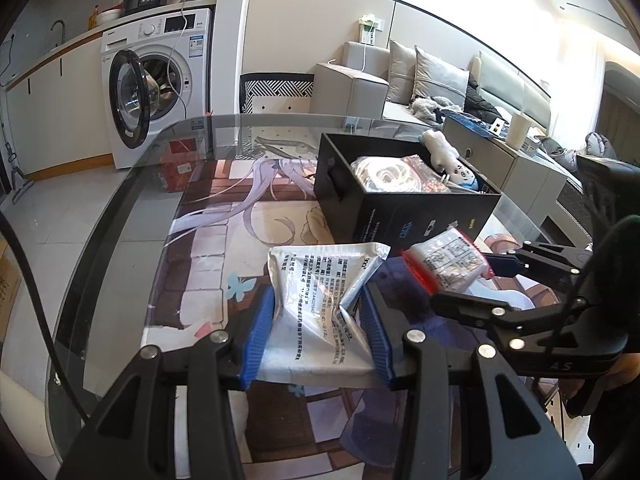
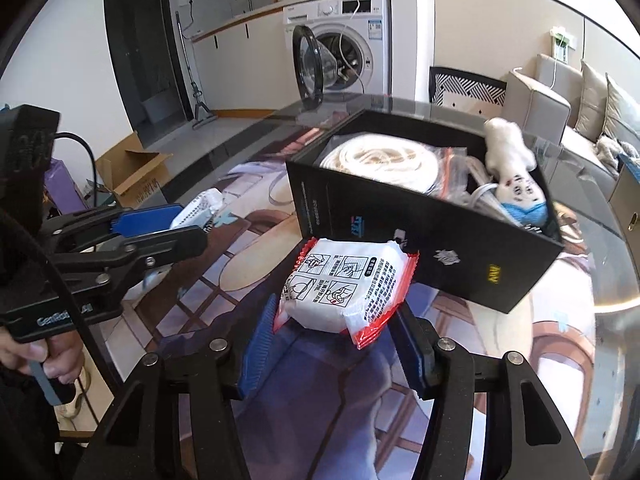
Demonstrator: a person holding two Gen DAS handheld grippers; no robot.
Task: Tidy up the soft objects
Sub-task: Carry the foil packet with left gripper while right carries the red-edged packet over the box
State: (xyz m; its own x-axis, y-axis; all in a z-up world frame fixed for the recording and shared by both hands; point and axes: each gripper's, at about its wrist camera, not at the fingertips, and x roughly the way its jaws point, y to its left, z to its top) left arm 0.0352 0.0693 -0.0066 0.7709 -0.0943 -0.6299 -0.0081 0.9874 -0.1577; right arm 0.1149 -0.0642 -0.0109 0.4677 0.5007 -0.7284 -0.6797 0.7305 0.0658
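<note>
A glass table [image 1: 132,184] with a printed mat under it fills a bright room, with a washing machine [image 1: 160,84] and a sofa [image 1: 404,80] behind. The left gripper [image 1: 320,336] pinches a silver pouch [image 1: 320,300] between its blue fingers [image 1: 260,336], the pouch reaching out past their tips. The right gripper [image 2: 334,344] pinches a red-edged white packet [image 2: 344,284] the same way, lifted off the table. Just beyond that packet stands an open black box [image 2: 420,240] holding coiled rope [image 2: 384,156] and a plush toy [image 2: 512,160].
</note>
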